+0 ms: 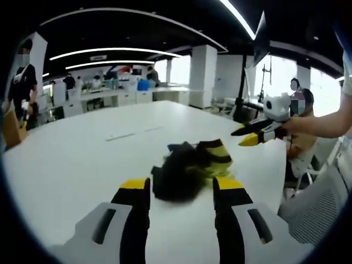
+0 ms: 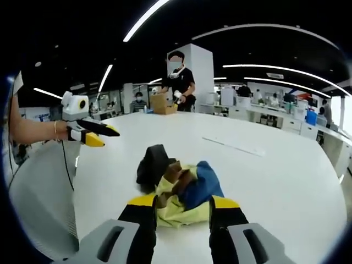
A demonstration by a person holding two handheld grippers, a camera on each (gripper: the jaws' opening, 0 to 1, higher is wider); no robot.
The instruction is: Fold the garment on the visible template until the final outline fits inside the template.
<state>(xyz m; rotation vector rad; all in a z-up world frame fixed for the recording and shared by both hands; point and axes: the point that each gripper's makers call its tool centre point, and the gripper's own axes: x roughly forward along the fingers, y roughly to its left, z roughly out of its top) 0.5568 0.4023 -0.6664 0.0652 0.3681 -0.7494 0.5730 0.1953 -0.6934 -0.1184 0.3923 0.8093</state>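
So the garment [image 1: 190, 168] is just a crumpled heap right now, sitting slightly below the middle of the left gripper view on the white bench [image 1: 82, 159]. It looks mostly black from that side with some yellow-striped bits poking out. In the right gripper view the same pile [image 2: 179, 190] sits low in the middle and shows pale yellow, blue and black fabric all bunched together. Nothing's folded yet, I'd say; it hasn't even been spread flat.

The left gripper [image 1: 181, 192] has its fingers spread, one on each side of the near edge of the heap, not pinching anything. The right gripper [image 2: 181, 209] is the same deal: fingers apart, with the yellow cloth sitting between the tips, but I can't see it actually clamped. From the left gripper view you can also see the right one off at the right of the frame, up above the bench with its tips apart.

My guess is both are coming at the pile from opposite sides so each can grab an edge and pull the thing open before any folding starts.

I can't make out a template outline for sure. There are a couple of faint marks [image 1: 132, 133] on the bench beyond the pile, could be tape, too small to tell. There are people at desks in the background, and one standing at the far end of the bench [image 2: 177, 82].
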